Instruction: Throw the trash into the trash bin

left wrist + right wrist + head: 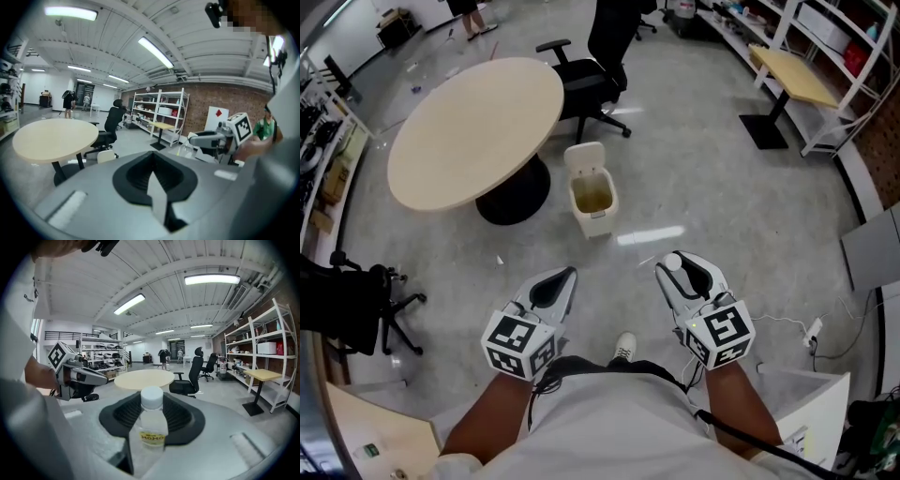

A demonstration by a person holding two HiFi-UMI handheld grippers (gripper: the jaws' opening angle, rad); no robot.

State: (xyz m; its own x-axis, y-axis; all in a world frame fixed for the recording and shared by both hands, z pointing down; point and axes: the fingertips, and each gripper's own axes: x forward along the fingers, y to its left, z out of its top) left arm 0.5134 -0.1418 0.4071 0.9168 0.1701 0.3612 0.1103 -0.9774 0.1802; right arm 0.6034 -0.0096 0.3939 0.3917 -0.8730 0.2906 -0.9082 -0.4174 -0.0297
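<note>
One bottle [151,425]: small, clear, white cap, upright between the right gripper's jaws, with the cap poking past their tips.
Right gripper [675,268]: jaws clamped on the bottle's sides, out over the grey floor [722,206].
Left gripper [565,278]: jaws closed together with nothing in them, alongside the right one.
Trash bin [598,221]: white, lid tipped up, on the floor ahead of both grippers and well apart from them.
Round worktop [478,131]: pale wood, just beside the bin.
Office chair [591,80]: black, beyond the bin.
</note>
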